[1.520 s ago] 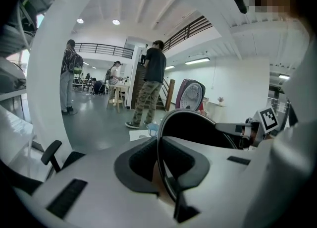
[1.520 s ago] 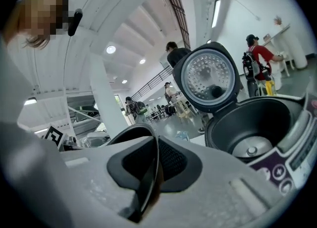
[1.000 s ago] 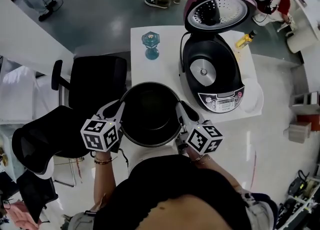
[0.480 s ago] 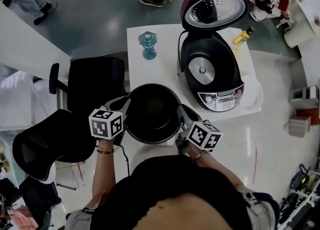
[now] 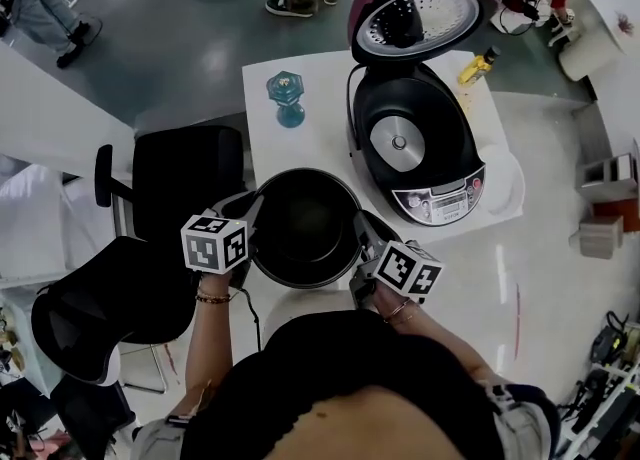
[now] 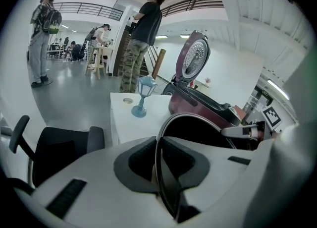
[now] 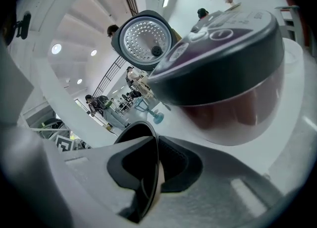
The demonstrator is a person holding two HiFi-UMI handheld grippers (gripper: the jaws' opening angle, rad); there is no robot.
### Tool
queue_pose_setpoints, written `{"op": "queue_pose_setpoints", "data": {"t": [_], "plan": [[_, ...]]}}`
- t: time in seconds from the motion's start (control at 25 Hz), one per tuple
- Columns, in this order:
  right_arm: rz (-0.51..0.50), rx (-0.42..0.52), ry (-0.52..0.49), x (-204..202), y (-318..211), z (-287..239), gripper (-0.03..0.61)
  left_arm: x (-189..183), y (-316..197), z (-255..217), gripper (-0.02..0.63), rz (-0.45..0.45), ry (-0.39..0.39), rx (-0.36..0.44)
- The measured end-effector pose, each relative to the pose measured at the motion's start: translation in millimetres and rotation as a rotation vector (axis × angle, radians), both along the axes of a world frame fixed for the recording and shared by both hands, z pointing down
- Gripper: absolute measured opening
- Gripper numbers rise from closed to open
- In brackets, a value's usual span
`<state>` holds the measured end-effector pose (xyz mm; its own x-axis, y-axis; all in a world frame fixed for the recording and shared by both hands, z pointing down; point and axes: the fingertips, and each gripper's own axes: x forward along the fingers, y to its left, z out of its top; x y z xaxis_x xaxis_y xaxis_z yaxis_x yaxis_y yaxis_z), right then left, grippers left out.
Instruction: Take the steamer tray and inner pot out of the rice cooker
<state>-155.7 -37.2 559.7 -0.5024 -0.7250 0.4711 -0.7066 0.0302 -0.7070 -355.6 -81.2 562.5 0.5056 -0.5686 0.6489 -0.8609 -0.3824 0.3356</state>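
Observation:
The black inner pot [image 5: 305, 228] hangs between my two grippers over the front edge of the white table [image 5: 310, 143]. My left gripper [image 5: 250, 216] is shut on the pot's left rim, and the thin rim [image 6: 163, 138] runs between its pads in the left gripper view [image 6: 158, 160]. My right gripper [image 5: 362, 233] is shut on the right rim [image 7: 148, 138], seen pinched in the right gripper view [image 7: 157, 165]. The rice cooker [image 5: 410, 143] stands behind the pot with its purple lid [image 5: 415, 13] up and its round silver heating plate bare. I see no steamer tray.
A blue goblet-shaped lamp [image 5: 287, 98] stands at the table's far left and a yellow bottle [image 5: 478, 65] at its far right. A white plate [image 5: 505, 188] lies right of the cooker. Black office chairs [image 5: 185, 173] stand left of the table. People stand beyond it.
Both grippers have sunk with the pot still held by its rim. The left gripper has also drawn in towards the table. The cooker has not moved.

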Motion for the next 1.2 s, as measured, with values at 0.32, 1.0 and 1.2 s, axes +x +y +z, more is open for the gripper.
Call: {"op": "queue_pose_setpoints", "data": {"t": [0.32, 1.0, 1.2], "plan": [[0.057, -0.014, -0.002, 6, -9, 5, 0.028, 9, -26, 3, 0.040, 0.046, -0.001, 0.008], [0.096, -0.006, 0.006, 10, -24, 8, 0.028, 17, -52, 8, 0.041, 0.125, -0.010, 0.027], [0.100, 0.003, 0.013, 11, -26, 8, 0.028, 16, -55, 8, 0.046, 0.138, -0.056, 0.056]]}}
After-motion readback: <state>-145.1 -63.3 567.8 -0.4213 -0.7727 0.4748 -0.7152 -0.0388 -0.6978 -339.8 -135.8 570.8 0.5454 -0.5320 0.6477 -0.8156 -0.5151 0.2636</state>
